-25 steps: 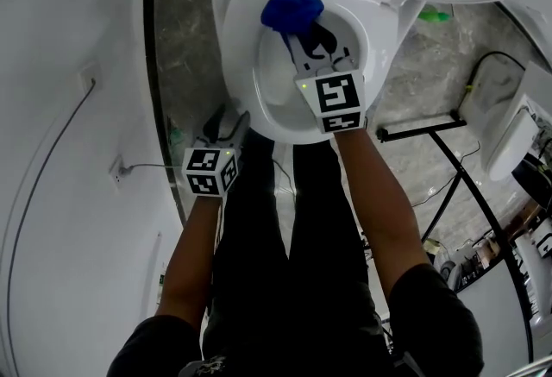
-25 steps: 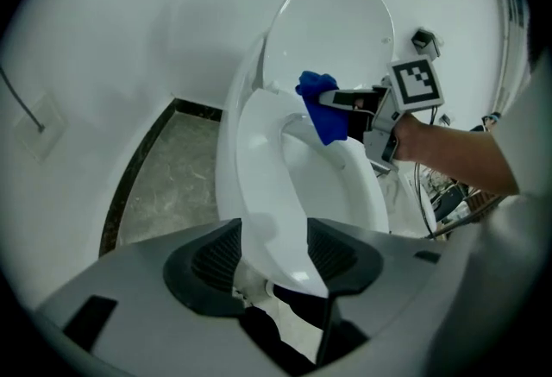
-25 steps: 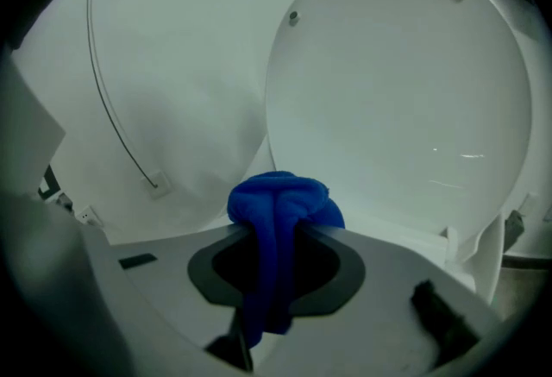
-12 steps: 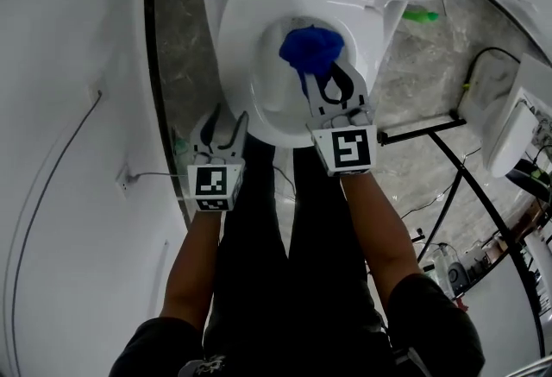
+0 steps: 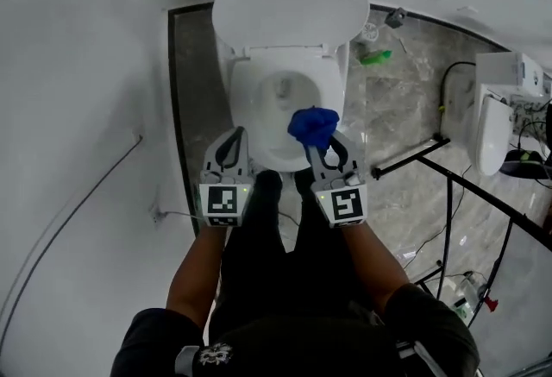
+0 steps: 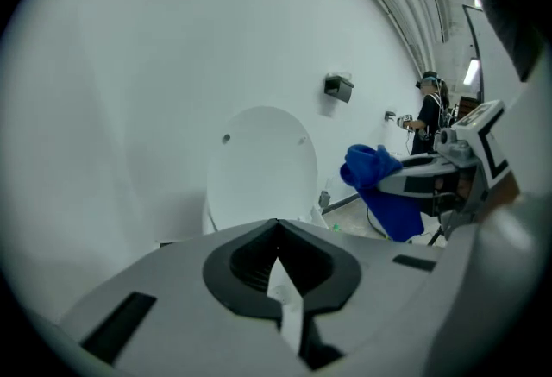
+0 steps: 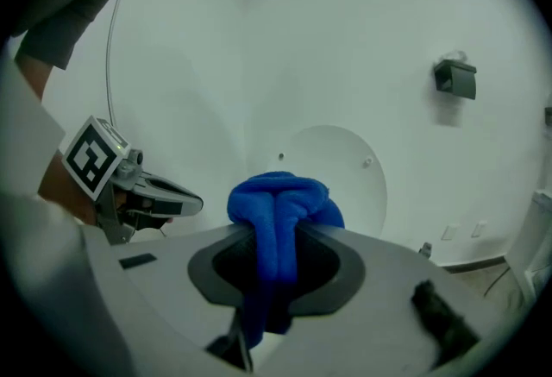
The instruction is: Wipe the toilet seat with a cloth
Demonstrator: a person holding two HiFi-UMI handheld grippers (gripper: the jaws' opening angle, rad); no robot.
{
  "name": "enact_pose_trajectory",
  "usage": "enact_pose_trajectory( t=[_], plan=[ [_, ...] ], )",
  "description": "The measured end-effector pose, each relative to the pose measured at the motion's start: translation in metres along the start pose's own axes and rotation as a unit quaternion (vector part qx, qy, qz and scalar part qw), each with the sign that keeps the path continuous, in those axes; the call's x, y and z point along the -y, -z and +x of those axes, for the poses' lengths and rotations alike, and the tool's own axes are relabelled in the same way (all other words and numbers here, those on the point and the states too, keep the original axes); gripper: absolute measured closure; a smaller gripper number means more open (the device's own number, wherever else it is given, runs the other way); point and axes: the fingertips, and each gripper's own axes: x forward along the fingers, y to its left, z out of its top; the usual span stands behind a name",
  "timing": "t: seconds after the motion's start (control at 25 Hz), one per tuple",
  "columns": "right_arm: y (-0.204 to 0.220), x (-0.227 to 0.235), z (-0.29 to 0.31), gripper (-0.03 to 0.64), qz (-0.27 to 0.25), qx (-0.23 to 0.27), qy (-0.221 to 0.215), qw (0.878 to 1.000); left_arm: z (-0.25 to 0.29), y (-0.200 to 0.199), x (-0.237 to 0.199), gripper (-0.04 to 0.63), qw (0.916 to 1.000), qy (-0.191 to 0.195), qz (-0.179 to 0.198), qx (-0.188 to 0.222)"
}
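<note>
The blue cloth (image 5: 313,127) sits at the centre of the head view, bunched into a thick wad over the front right part of the toilet seat (image 5: 244,108). It is pinched in the right gripper (image 5: 329,147). In the right gripper view the 2 fingers (image 7: 336,248) press narrowly on a folded band of the cloth (image 7: 280,203), with a rounded lump bulging above them and a tail hanging below. In the left gripper view the cloth (image 6: 379,185) hangs in the air at middle right, touching nothing but those fingers.

The left gripper (image 5: 231,142) is lower left of the cloth, beside the seat's front left edge. Its fingers (image 6: 250,256) have just been closing and now meet at the tips with nothing between them.

The seat is a white ring lying flat around the bowl, plain and clean-looking. The lid (image 5: 291,4) stands raised behind it, toward the top of the frame. Nothing lies on the seat.

The person's dark-trousered legs (image 5: 285,280) stand just below the toilet's front. The grey marbled floor (image 5: 405,108) fills the right side. On it is a small green object (image 5: 376,58) upper right of the seat, and a black metal frame (image 5: 431,151) further right. A second white fixture (image 5: 492,121) is at the right edge. A dark cable (image 5: 86,194) curves across the white surface at left. A small grey box (image 7: 454,78) is fixed to the wall behind.
</note>
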Motion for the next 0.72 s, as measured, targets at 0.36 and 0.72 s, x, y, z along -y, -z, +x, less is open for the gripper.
enact_pose_trajectory(
  t=[0.36, 0.72],
  plan=[
    [-0.069, 0.003, -0.095, 0.537, -0.017, 0.038, 0.022, 0.999, -0.077, -0.066, 0.041, 0.586, 0.9988, -0.033, -0.01, 0.035],
    [-0.109, -0.006, -0.184, 0.536, -0.055, 0.108, -0.014, 0.993, -0.132, -0.1, 0.121, 0.586, 0.9933, -0.056, -0.067, 0.076]
  ],
)
